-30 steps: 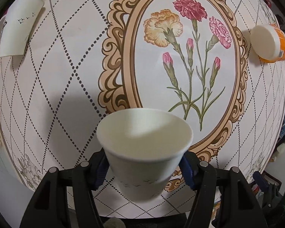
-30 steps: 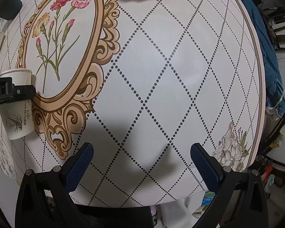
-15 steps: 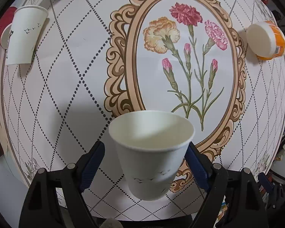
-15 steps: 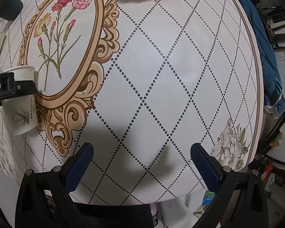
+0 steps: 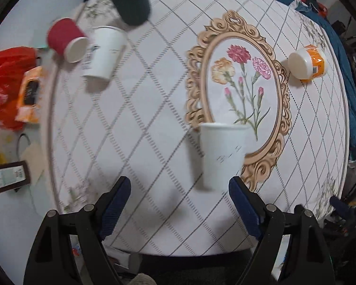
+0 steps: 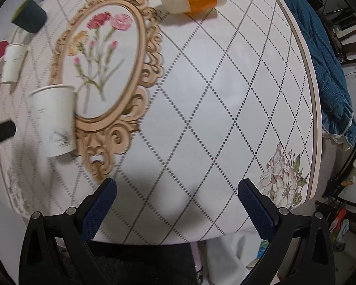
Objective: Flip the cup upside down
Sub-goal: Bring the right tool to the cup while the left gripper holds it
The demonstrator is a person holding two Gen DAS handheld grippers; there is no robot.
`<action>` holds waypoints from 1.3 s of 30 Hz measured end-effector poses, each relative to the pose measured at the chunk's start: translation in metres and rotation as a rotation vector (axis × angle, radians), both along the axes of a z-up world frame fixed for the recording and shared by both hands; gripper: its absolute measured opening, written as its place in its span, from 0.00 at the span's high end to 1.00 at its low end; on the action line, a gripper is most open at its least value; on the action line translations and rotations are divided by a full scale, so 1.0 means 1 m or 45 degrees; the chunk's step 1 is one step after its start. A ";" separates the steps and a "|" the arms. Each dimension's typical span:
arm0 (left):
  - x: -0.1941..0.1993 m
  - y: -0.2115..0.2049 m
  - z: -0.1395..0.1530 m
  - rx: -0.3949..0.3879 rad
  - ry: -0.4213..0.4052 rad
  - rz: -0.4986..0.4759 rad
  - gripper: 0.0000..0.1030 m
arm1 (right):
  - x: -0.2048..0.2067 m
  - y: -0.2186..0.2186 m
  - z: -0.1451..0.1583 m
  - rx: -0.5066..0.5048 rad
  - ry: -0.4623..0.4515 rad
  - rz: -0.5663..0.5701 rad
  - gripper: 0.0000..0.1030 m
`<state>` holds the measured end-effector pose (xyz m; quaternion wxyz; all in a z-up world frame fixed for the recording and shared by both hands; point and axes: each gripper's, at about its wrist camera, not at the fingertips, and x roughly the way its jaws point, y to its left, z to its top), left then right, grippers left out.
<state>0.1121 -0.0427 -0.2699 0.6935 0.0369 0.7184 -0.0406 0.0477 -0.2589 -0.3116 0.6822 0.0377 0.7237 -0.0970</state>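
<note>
A white paper cup (image 5: 222, 155) with a faint printed mark stands upright, mouth up, on the patterned round table, at the lower edge of the oval flower frame. It also shows in the right wrist view (image 6: 54, 121) at the left. My left gripper (image 5: 179, 190) is open and empty, drawn back just short of the cup, which stands free ahead of its right finger (image 5: 244, 210). My right gripper (image 6: 178, 197) is open and empty over bare tablecloth to the right.
At the far left stand a second white paper cup (image 5: 104, 53), a red cup (image 5: 66, 39) and a dark green cup (image 5: 130, 0). An orange-and-white jar (image 5: 307, 63) lies on its side at the right. The table edge (image 6: 316, 118) and a blue cloth are further right.
My left gripper opened, let go of the white cup and drew back. The cup now stands upright on the table. The right gripper stayed open.
</note>
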 end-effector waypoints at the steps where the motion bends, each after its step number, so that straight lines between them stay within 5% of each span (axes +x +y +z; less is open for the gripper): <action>1: -0.005 0.005 0.004 0.005 -0.008 0.004 0.18 | -0.002 0.004 0.006 0.010 -0.013 0.005 0.00; 10: -0.030 0.061 0.015 0.025 -0.087 0.095 0.18 | -0.015 0.055 0.046 0.117 -0.139 0.062 0.00; 18: -0.042 0.110 0.003 0.085 -0.083 0.220 0.18 | -0.009 0.101 0.050 0.114 -0.158 0.168 0.00; 21: -0.044 0.127 -0.007 0.069 -0.066 0.289 0.07 | -0.002 0.118 0.052 0.053 -0.162 0.325 0.00; 29: -0.039 0.146 -0.034 0.174 -0.055 0.411 0.05 | 0.008 0.196 0.053 -0.461 -0.186 1.486 0.00; 36: -0.033 0.143 -0.064 0.197 0.005 0.474 0.05 | -0.036 0.204 -0.007 -0.943 -0.075 2.761 0.00; 39: -0.030 0.140 -0.074 0.203 0.020 0.477 0.05 | -0.052 0.186 -0.030 -1.065 -0.029 3.199 0.00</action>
